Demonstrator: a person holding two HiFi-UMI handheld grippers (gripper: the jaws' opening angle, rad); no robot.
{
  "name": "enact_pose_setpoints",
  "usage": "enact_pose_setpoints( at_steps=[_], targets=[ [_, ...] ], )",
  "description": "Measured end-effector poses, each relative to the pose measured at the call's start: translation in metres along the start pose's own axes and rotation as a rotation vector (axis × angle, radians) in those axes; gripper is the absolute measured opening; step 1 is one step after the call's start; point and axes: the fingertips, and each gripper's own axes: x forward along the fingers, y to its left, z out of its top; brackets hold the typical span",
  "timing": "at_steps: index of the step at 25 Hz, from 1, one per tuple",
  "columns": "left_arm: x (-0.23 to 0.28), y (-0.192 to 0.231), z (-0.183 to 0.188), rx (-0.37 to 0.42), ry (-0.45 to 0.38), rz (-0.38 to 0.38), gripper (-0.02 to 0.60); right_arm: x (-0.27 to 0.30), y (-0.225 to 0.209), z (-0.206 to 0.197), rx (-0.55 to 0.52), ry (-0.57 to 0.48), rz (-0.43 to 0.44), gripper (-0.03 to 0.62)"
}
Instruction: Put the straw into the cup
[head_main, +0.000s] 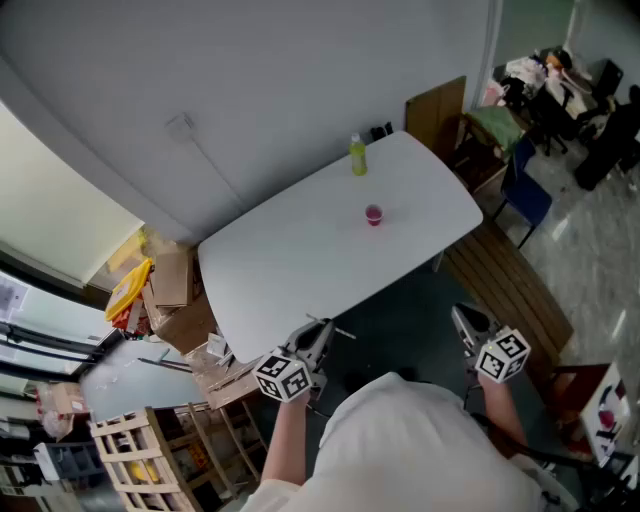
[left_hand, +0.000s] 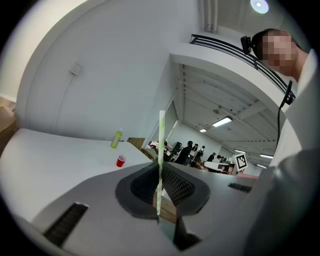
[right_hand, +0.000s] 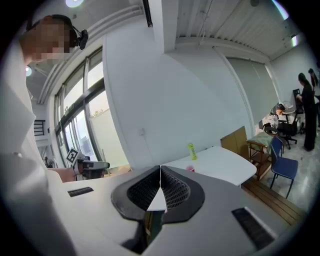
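Note:
A small red cup (head_main: 373, 214) stands on the white table (head_main: 290, 270), right of its middle, far ahead of both grippers. My left gripper (head_main: 320, 333) is off the table's near edge, shut on a thin pale green-and-white straw (left_hand: 161, 145). The straw rises upright out of the jaws in the left gripper view, where the cup (left_hand: 121, 161) shows small at left. To the right, my right gripper (head_main: 463, 317) hangs over the floor, shut with nothing in it (right_hand: 160, 170). The cup (right_hand: 190, 169) peeks just past its fingertips.
A green bottle (head_main: 358, 155) stands at the table's far edge, behind the cup. Cardboard boxes and clutter (head_main: 170, 300) lie left of the table, with a wooden crate (head_main: 140, 450) nearer. A bench (head_main: 510, 285) and a blue chair (head_main: 525, 190) stand to the right.

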Motion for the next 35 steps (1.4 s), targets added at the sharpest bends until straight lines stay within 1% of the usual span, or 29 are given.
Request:
enact_pose_setpoints(
  at_steps=[6,13,21,35],
  targets=[
    [0.000,0.000,-0.005,0.002,-0.012,-0.011,0.021,0.000,0.002,0.000,0.005,-0.006,0.013,0.034],
    [-0.002,0.000,-0.007,0.003,-0.014,-0.003,0.021,-0.001,0.006,0.001,0.000,-0.006,0.021,0.034],
    [-0.001,-0.010,-0.015,0.001,-0.014,0.017,0.021,-0.011,0.000,-0.003,0.026,0.003,0.038,0.035],
    [0.020,-0.040,-0.026,-0.006,-0.042,0.095,0.021,-0.046,-0.042,-0.018,0.026,0.071,0.069,0.037]
  ],
)
